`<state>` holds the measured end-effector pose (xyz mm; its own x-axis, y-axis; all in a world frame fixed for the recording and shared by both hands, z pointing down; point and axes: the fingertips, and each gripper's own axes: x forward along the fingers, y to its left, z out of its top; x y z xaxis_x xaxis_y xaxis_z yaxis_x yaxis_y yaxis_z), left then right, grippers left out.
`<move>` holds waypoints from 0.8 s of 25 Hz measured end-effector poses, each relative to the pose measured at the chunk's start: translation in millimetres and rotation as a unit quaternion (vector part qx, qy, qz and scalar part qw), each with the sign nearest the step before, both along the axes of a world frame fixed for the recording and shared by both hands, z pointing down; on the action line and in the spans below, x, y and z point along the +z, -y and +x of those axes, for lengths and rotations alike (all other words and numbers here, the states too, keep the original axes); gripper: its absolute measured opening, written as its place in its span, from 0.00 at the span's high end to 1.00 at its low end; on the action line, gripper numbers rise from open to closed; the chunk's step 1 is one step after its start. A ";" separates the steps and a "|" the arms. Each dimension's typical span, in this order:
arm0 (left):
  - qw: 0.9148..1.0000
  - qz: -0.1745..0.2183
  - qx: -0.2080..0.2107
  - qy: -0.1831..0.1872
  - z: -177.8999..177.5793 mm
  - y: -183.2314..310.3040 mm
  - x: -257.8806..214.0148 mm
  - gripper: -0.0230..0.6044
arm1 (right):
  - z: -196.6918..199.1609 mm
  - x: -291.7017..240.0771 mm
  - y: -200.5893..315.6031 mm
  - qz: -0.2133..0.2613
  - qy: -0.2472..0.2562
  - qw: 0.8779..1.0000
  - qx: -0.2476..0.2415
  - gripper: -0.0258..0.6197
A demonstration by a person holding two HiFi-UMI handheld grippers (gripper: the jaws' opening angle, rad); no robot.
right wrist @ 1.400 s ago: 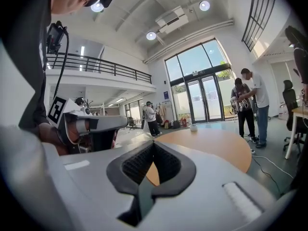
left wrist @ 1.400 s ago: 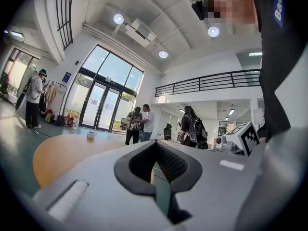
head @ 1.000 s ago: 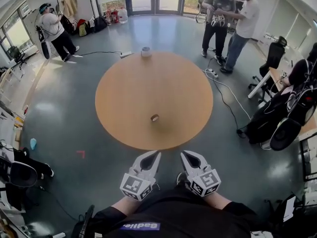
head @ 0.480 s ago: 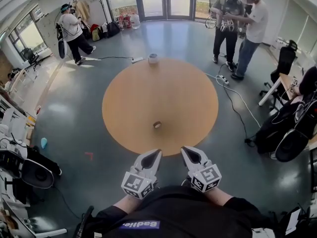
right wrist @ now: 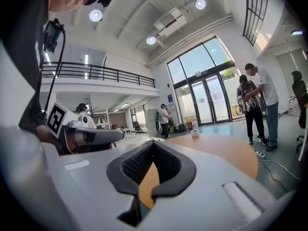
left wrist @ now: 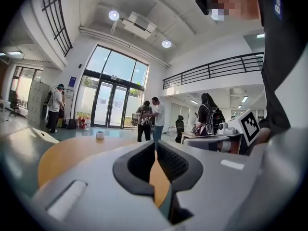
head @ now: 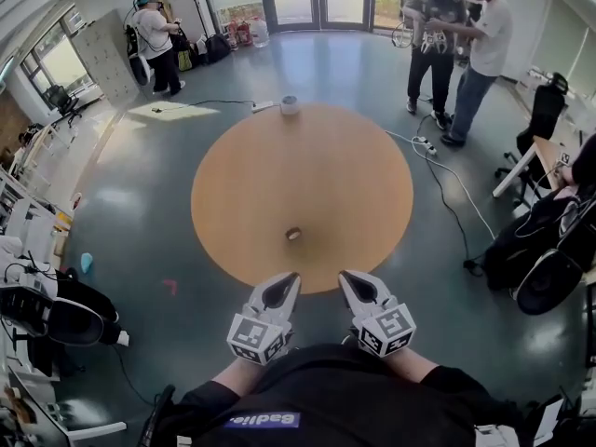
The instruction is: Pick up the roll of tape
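Note:
The roll of tape is a small brownish ring lying flat on the round wooden table, near its front edge. Both grippers hover short of that edge, pointing at the table. My left gripper is left of and nearer than the roll. Its jaws have just been opening a crack, but the tips still stand all but together, with nothing between them. My right gripper is beside it, and its tips meet on nothing. The jaws hide the roll in both gripper views.
A white roll-shaped thing stands at the table's far edge. Two people stand at the back right and another person at the back left. A cable runs along the floor on the right. Office chairs and bags crowd both sides.
Both grippers have moved a little forward, closer to the table's front edge. The person at the back left has walked farther away. The roll has not moved on the table.

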<state>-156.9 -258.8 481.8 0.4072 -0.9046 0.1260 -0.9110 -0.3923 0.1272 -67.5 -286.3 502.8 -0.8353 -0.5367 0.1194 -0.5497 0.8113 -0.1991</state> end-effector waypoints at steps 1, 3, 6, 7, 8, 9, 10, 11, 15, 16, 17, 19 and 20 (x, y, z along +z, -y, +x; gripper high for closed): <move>1.000 -0.003 -0.001 0.002 0.4 2.0 3.1 0.91 | 1.8 3.4 1.4 -0.004 -0.001 1.000 0.001 0.96; 1.000 -0.008 -0.001 0.004 -0.2 5.1 8.8 0.89 | 2.6 7.3 3.1 -0.007 -0.004 1.000 0.001 0.96; 1.000 -0.018 0.001 0.011 -2.1 10.6 14.0 0.88 | 0.9 2.6 6.3 -0.003 -0.006 1.000 -0.005 0.96; 1.000 -0.022 0.001 0.012 -2.2 12.6 15.7 0.87 | 1.2 1.9 7.2 -0.004 -0.008 1.000 -0.006 0.96; 1.000 -0.025 0.002 0.014 -2.3 14.5 17.7 0.86 | 1.6 2.4 7.7 -0.005 -0.010 1.000 -0.007 0.96; 0.999 -0.028 0.003 0.016 -2.9 16.1 19.8 0.85 | 1.8 3.6 7.8 -0.008 -0.012 1.000 -0.007 0.96; 0.999 -0.030 0.003 0.018 -4.0 17.9 22.3 0.85 | 1.7 4.7 7.9 -0.009 -0.015 1.000 -0.007 0.96; 0.999 -0.034 0.003 0.020 -5.6 19.9 25.2 0.83 | 1.5 5.3 8.1 -0.010 -0.016 1.000 -0.007 0.96; 0.998 -0.049 0.003 0.036 -13.4 33.4 40.4 0.79 | 1.2 6.6 12.3 -0.011 -0.021 1.000 -0.003 0.96; 0.998 -0.051 0.002 0.040 -15.8 38.1 44.1 0.78 | 0.8 7.1 13.7 -0.011 -0.022 1.000 -0.002 0.96; 0.998 -0.052 0.001 0.044 -18.5 42.9 47.7 0.77 | 0.3 7.5 14.7 -0.010 -0.024 1.000 -0.002 0.96; 0.997 -0.056 -0.001 0.051 -24.6 50.9 55.6 0.76 | -0.3 8.9 14.9 -0.010 -0.027 1.000 0.000 0.96; 0.997 -0.058 -0.002 0.055 -27.8 53.9 60.4 0.75 | 0.0 10.1 14.1 -0.009 -0.028 1.000 0.002 0.96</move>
<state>-184.6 -312.7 542.2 0.3811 -0.8832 0.2734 -0.9236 -0.3766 0.0710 -67.5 -300.5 512.8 -0.8247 -0.5374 0.1762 -0.5639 0.8053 -0.1831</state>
